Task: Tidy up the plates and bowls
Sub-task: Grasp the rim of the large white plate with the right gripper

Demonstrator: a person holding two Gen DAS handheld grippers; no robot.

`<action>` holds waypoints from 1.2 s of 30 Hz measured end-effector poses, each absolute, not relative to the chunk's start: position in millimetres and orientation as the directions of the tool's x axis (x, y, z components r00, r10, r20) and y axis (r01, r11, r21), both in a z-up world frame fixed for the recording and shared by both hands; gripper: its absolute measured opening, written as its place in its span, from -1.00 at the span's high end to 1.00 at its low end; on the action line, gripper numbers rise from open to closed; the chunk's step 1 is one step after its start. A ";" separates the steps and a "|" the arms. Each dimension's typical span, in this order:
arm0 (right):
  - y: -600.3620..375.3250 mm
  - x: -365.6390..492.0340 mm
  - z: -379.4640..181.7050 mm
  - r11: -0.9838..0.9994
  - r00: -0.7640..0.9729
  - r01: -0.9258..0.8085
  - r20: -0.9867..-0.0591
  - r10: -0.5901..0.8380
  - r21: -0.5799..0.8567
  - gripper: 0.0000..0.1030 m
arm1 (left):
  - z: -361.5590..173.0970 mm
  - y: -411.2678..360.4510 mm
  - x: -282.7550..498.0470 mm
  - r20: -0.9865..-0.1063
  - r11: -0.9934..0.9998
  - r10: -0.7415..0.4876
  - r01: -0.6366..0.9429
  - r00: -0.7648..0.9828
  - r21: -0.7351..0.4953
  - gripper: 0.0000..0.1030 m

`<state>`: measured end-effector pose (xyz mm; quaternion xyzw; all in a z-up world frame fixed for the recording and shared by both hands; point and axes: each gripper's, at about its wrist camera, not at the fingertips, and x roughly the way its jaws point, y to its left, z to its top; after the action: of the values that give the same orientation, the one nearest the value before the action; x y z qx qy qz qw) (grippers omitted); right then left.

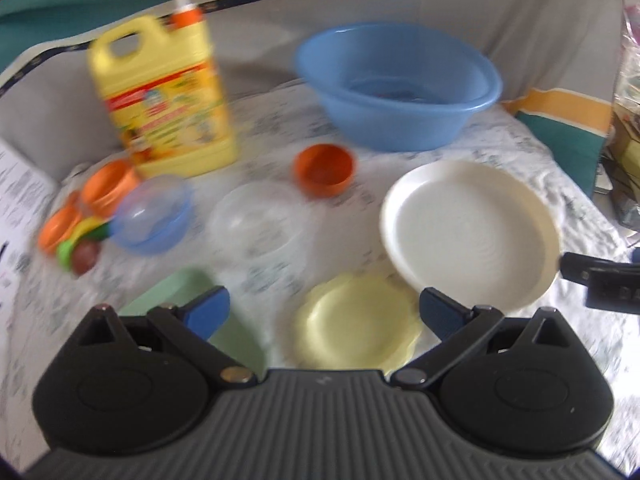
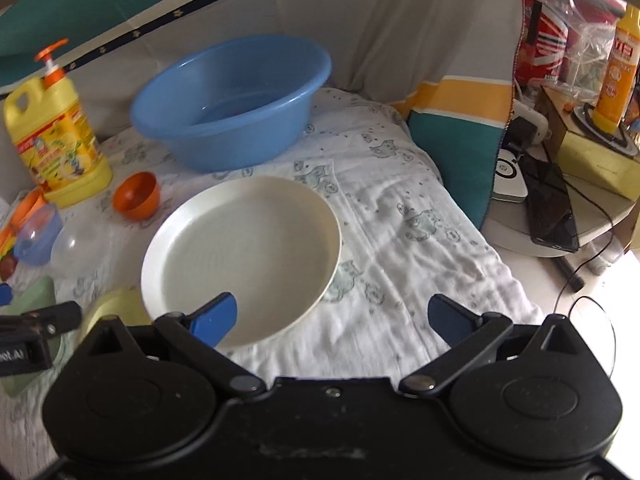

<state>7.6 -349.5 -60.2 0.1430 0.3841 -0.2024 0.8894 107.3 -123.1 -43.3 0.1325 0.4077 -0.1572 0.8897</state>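
Left gripper (image 1: 324, 312): jaws wide, empty, above the yellow plate (image 1: 356, 322) at the near edge of the cloth (image 2: 400, 220).
Right gripper (image 2: 332, 316): jaws wide, empty; left finger over the near rim of the white plate (image 2: 240, 252), right finger over bare cloth.
Bowls: clear bowl (image 1: 260, 220), blue bowl (image 1: 154, 216) and orange bowl (image 1: 324, 168) toward the left and far side, basin (image 1: 400, 84) at the far edge.
Risk: a thin rim grip may let the white plate tilt or slip; the soft cloth may bunch; the grippers are near enough to collide.
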 end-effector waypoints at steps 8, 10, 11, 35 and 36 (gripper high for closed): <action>-378.4 40.4 -81.1 0.879 0.631 0.448 -0.754 -0.181 0.164 -0.27 | -71.8 -170.6 147.9 -0.801 0.892 -0.207 0.445 0.562 0.081 -0.39; -380.6 46.7 -85.7 0.884 0.628 0.439 -0.759 -0.174 0.161 -0.20 | -79.3 -177.8 155.7 -0.814 0.883 -0.223 0.465 0.536 0.064 -0.15; -381.1 50.1 -88.1 0.888 0.628 0.433 -0.759 -0.173 0.157 -0.11 | -82.7 -180.8 159.6 -0.820 0.881 -0.229 0.470 0.525 0.056 -0.03; -365.9 67.1 -85.0 0.906 0.641 0.401 -0.749 -0.170 0.137 0.31 | -85.3 -188.5 156.4 -0.821 0.870 -0.221 0.488 0.526 0.078 0.55; -363.8 64.0 -81.8 0.907 0.643 0.399 -0.747 -0.171 0.137 0.31 | -82.0 -186.2 152.5 -0.820 0.870 -0.222 0.486 0.527 0.077 0.55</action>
<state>64.0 -363.8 -81.8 0.1461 0.3915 -0.1592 0.8944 152.5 -186.2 -82.0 0.1501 0.4405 -0.2056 0.8609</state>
